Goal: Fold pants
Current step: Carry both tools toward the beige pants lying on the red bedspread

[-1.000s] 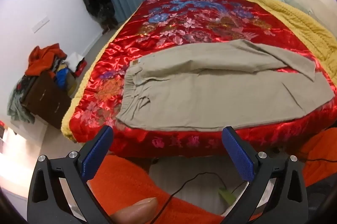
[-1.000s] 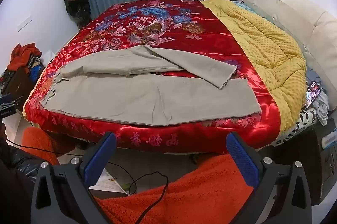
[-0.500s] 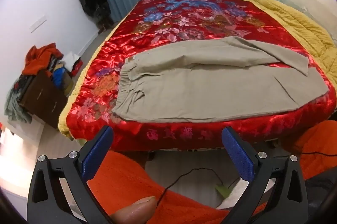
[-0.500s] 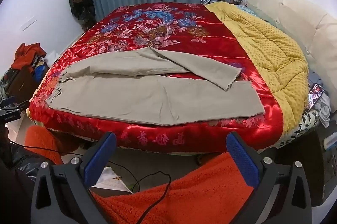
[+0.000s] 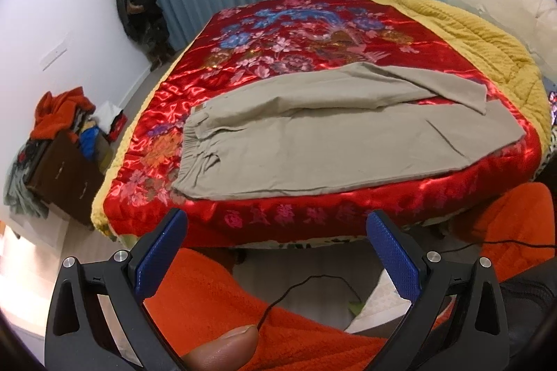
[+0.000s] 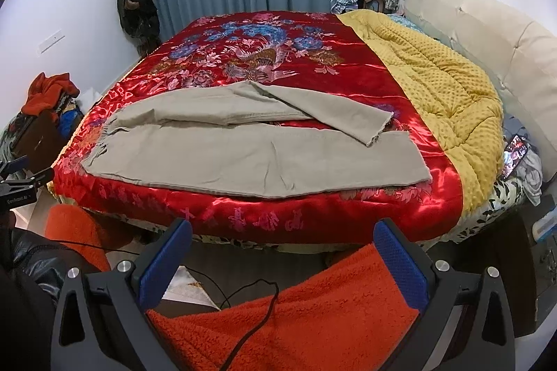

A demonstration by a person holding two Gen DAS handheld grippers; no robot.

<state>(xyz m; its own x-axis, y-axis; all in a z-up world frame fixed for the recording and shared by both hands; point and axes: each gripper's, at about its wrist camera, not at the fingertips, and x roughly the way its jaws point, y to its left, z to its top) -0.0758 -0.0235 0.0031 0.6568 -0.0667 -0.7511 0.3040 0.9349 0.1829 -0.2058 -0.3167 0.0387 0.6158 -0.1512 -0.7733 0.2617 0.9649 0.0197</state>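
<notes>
Beige pants (image 5: 313, 148) lie flat across the near part of the red floral bedspread (image 5: 296, 33), waistband to the left, legs to the right. The far leg is partly folded, its end lying slantwise over the near leg (image 6: 348, 123). The pants also show in the right wrist view (image 6: 243, 155). My left gripper (image 5: 275, 252) is open and empty, held back from the bed's near edge. My right gripper (image 6: 283, 252) is open and empty, also short of the bed edge.
A yellow quilt (image 6: 438, 92) covers the bed's right side by a cream headboard (image 6: 487, 33). A brown cabinet piled with clothes (image 5: 59, 141) stands on the left. An orange fleece (image 6: 296, 325) and a black cable (image 5: 303, 287) are below the grippers.
Both grippers have pulled back and risen a little from the bed, so the bed looks farther away. The pants have not moved. Both grippers stay open.
</notes>
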